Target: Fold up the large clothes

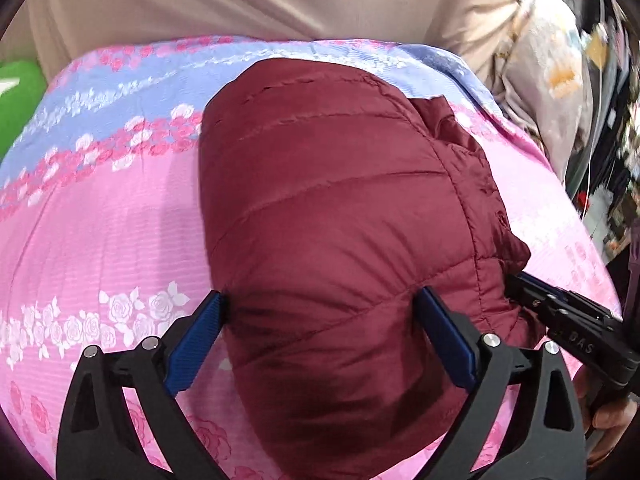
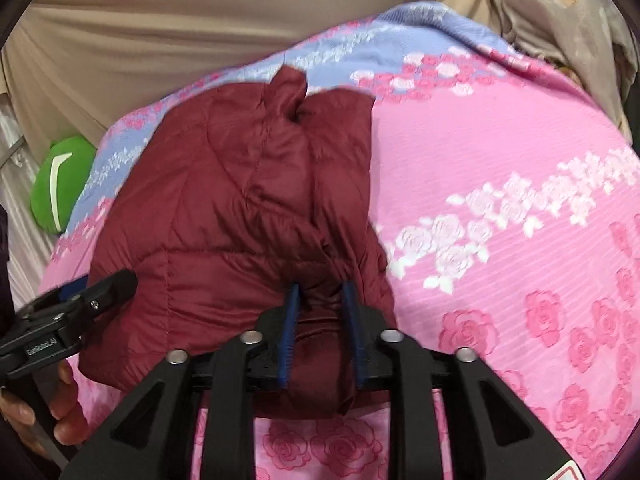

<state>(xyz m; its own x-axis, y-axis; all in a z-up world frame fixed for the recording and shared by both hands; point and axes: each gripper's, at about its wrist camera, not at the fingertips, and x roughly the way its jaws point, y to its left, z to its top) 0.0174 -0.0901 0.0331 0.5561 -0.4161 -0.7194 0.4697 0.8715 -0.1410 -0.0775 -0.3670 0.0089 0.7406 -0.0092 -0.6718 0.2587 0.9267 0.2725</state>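
Blue-padded fingers (image 2: 291, 332) of the right gripper (image 2: 320, 304) sit nearest the lens, straddling a pinch of the maroon puffer jacket (image 2: 240, 216) at its near edge; the jaws stand partly apart, and whether the pads still bite the fabric is hard to tell, since the cloth bulges between them. Ahead of the tool, the jacket lies bundled on the pink and blue floral bedspread (image 2: 500, 160), its collar end pointing away. Off to the tool's left, the left gripper (image 1: 320, 312) stands wide open around the jacket's rounded near end, pads beside the fabric rather than pressing it. From here the likely trouble is the puffy filling: with neither tool clamping firmly, the fold may spring open or slide on the slick shell. Fabric snagged on the right pads could also be dragged out of line if that tool pulls back.
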